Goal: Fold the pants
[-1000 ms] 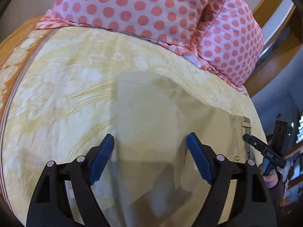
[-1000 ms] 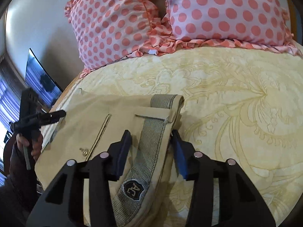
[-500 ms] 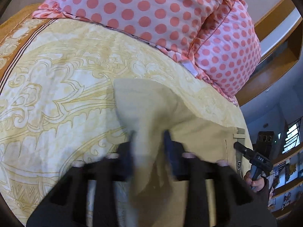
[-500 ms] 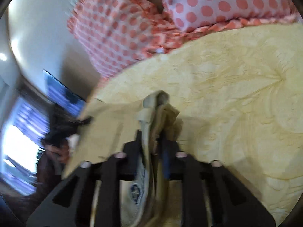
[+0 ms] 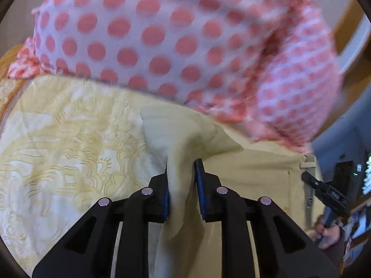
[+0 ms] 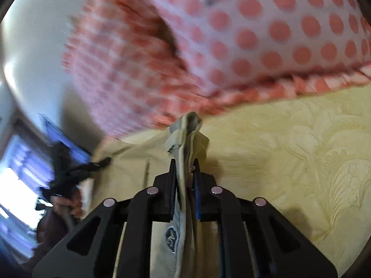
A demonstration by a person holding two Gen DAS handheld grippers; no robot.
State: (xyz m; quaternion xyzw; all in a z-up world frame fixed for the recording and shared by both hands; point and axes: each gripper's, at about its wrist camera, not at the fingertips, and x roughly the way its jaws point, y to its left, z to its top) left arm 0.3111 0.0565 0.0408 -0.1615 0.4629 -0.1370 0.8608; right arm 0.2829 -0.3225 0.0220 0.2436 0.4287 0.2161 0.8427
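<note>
you are lifting the pants with both hand-held grippers clamped on the cloth

your left hand-held gripper (image 5: 182, 185) is pinching a bunched edge of the beige pants (image 5: 250, 176); your right hand-held gripper (image 6: 184, 185) is gripping the striped waistband (image 6: 185, 134). the pants are lying on the bed (image 6: 289, 153) near the pillows (image 5: 150, 34), at its head edge. judging by this, a fold is under way, not laid flat yet.

A home bedroom is being shown: a bed is being covered by a cream-and-gold patterned bedspread (image 5: 69, 143), and pink polka-dot pillows (image 5: 150, 34) with frilled edges are being propped along the top of the frame.
</note>
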